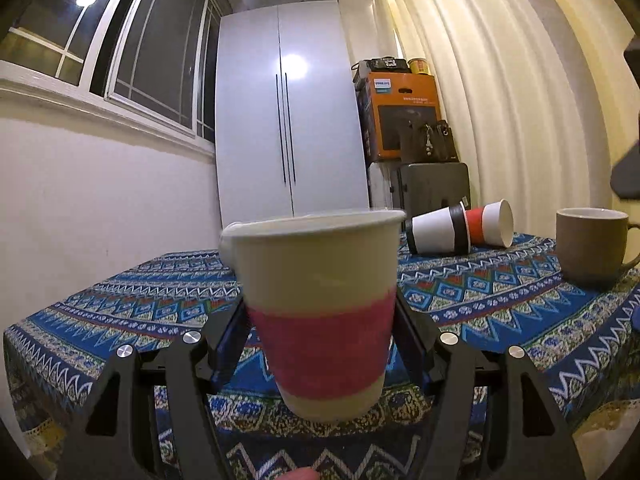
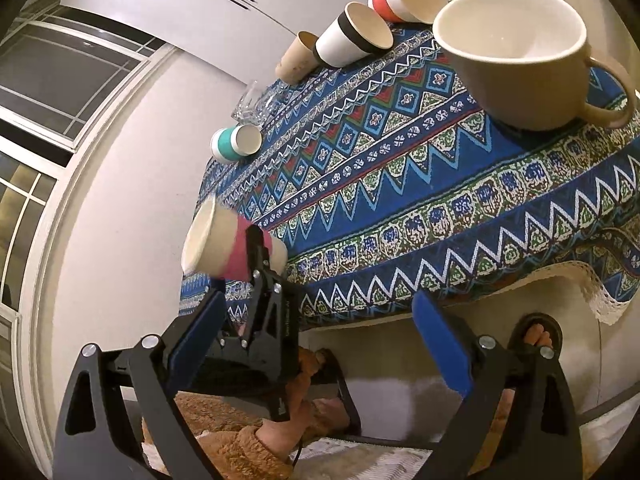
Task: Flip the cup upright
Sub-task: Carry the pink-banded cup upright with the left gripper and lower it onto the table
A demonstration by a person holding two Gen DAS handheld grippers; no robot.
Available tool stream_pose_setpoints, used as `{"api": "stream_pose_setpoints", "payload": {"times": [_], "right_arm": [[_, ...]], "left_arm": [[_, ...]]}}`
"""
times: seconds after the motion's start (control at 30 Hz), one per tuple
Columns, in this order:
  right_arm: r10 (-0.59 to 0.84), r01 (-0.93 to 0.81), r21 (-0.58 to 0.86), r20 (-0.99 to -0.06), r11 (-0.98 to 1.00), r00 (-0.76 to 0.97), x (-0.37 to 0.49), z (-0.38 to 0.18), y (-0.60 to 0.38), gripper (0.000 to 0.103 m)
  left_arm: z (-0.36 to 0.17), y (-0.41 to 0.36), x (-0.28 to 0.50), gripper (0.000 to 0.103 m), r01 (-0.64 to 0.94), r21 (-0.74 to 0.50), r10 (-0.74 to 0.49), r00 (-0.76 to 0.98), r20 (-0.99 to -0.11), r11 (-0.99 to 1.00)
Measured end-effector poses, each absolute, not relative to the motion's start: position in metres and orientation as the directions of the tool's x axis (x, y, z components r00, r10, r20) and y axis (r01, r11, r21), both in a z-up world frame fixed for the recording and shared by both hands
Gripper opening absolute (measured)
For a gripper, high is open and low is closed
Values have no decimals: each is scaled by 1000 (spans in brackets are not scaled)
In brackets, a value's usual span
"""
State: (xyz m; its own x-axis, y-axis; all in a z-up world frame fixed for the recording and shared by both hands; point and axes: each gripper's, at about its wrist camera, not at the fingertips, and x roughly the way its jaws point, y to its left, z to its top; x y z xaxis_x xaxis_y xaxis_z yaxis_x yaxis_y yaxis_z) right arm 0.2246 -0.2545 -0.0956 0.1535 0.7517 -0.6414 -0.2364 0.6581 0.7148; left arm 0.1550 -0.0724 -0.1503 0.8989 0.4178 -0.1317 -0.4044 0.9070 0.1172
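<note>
My left gripper is shut on a paper cup with a pink band. It holds the cup upright, mouth up, just above the patterned tablecloth. The right wrist view shows the same cup in the left gripper at the table's near corner; that view is rotated. My right gripper is open and empty, off the table's edge, below the cloth's hem.
A black-banded cup and a red-banded cup lie on their sides at the back. A brown mug stands upright at the right. A teal-banded cup, a glass and a tan cup lie along the far side.
</note>
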Motion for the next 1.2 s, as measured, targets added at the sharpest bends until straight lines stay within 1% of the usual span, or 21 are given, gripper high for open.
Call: {"api": "stream_pose_setpoints", "payload": {"times": [0.13,0.17,0.2,0.27,0.5,0.77,0.97,1.1,1.2], "right_arm": [[756,-238,719,-636,653,152,224,-95,-255,93],[758,-239,720,-635,651,151,224,-94,-255,93],[758,-240,721,-634,650,151,224,-94,-254,93],[760,-240,723,-632,648,150,224,-93,-255,93],[764,-239,727,-626,644,156,221,-91,-258,93],[768,-251,727,-616,639,174,217,-85,-262,93],[784,-261,739,-589,621,197,210,-76,-271,93],[805,-303,746,-556,593,206,200,-64,-272,95],[815,-340,741,-530,580,236,188,-52,-278,95]], "left_arm": [[-154,-74,154,65,-400,125,415,899,-141,908],[-154,-74,154,67,-400,124,415,899,-143,908],[-154,-74,154,82,-406,120,421,895,-148,906],[-154,-72,153,97,-422,111,435,888,-153,900],[-154,-69,154,97,-416,106,429,882,-194,903],[-141,-76,148,97,-389,102,402,893,-205,916],[-121,-87,133,97,-361,117,378,903,-206,925],[-98,-93,115,97,-333,120,352,911,-217,935],[-77,-94,99,97,-297,117,317,917,-242,948]]}}
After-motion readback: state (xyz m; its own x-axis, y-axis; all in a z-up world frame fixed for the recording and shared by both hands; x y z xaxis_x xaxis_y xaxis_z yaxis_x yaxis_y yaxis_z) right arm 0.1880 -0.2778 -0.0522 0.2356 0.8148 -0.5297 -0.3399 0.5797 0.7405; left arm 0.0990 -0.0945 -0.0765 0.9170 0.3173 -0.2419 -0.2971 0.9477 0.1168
